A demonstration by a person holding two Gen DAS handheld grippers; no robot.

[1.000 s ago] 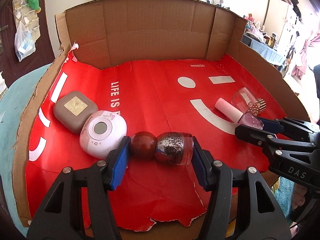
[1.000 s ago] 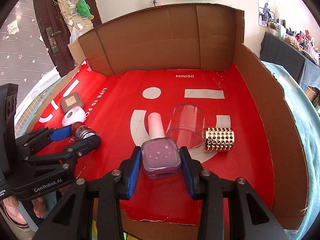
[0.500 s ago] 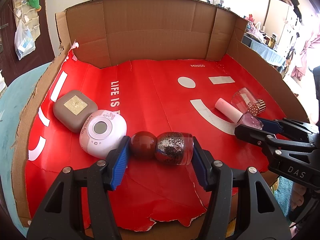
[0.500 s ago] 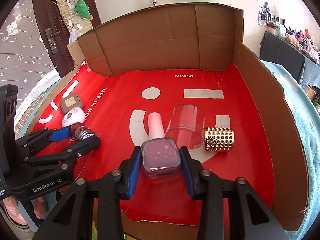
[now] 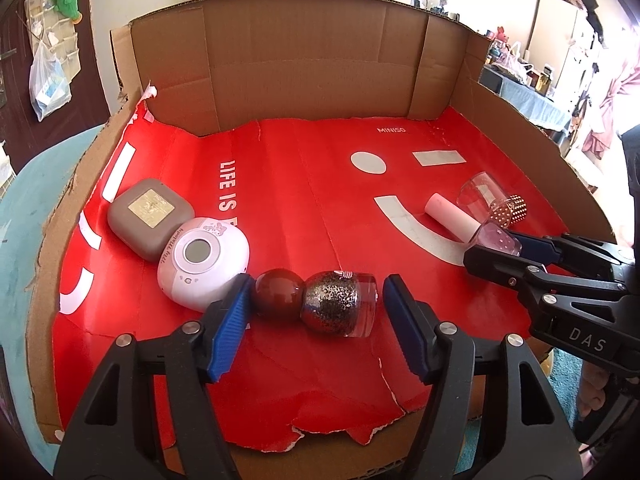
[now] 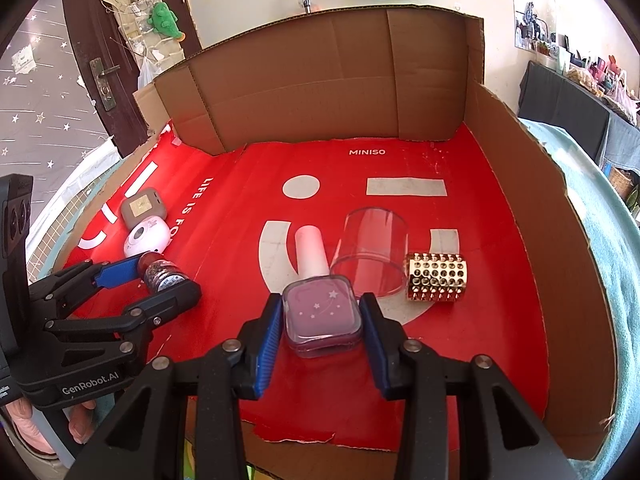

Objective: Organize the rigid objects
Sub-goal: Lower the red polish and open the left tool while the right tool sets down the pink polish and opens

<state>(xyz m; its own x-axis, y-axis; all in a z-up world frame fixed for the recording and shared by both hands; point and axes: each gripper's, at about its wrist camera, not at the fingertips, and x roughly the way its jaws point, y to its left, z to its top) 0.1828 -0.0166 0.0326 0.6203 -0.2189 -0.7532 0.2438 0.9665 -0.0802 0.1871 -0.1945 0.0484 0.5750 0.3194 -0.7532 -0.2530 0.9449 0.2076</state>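
Left tool (image 5: 316, 312) has parted — off glitter bottle (image 5: 340, 304); right tool (image 6: 320, 322) clamps pink bottle (image 6: 322, 312).

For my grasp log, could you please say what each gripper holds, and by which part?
Right gripper: pink polish bottle, by its square body's sides. Left gripper: nothing; glitter bottle lies loose between open jaws.

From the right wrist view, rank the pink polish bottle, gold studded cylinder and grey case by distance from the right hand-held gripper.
1. Pink polish bottle, between the right hand-held gripper's fingers.
2. Gold studded cylinder, just right.
3. Grey case, far left.
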